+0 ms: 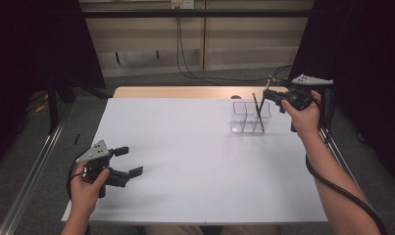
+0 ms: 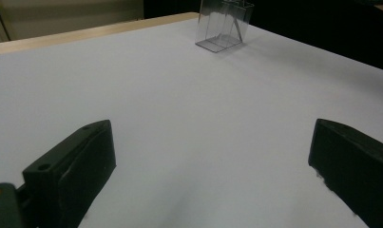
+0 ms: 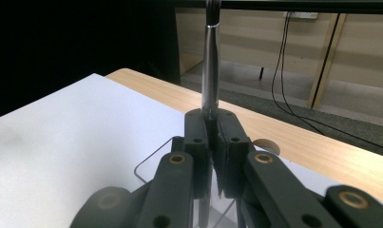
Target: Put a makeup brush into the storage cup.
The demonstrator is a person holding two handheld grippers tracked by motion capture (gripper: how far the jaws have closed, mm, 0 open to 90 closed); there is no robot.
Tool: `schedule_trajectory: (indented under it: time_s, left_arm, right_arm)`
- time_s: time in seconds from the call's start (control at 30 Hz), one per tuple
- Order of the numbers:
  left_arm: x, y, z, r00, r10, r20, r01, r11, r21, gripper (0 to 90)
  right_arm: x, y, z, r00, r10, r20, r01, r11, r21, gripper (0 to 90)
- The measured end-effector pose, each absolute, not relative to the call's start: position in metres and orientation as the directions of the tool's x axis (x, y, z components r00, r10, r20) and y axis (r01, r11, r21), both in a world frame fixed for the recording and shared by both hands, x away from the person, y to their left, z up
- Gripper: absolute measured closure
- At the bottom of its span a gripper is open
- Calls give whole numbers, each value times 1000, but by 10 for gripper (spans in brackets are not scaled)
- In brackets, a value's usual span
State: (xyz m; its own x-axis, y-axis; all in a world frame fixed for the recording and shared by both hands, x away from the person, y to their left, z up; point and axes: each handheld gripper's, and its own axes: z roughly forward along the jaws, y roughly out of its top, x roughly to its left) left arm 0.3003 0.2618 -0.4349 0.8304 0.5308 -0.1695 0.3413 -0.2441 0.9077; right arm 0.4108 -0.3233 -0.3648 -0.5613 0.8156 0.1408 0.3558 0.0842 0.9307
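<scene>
Right claw (image 3: 212, 142) pinches slim metallic pen (image 3: 210, 71).

The right tool (image 3: 212, 124) shows its two black jaws closed tight on a pen (image 3: 210, 71), a slim silvery shaft that stands upright between the pads and runs out of the top edge. Just below the jaws lies the rim of a clear box (image 3: 148, 164), and the pen's lower part goes down behind the linkage, where it is hard to follow. The white table (image 3: 61, 156) spreads left. Beyond it runs a wooden edge (image 3: 293, 137), with black cables (image 3: 279, 85) hanging by the far wall.
</scene>
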Motion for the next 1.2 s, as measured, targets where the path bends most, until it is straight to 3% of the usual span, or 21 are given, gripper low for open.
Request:
schedule_trajectory:
  time_s: [1.2]
  left_arm:
    - [299,262,-435,828,537,-162,337,-244,910,17]
  right_arm:
    - [413,-322,-381,-539,836,100,365,125,922,851]
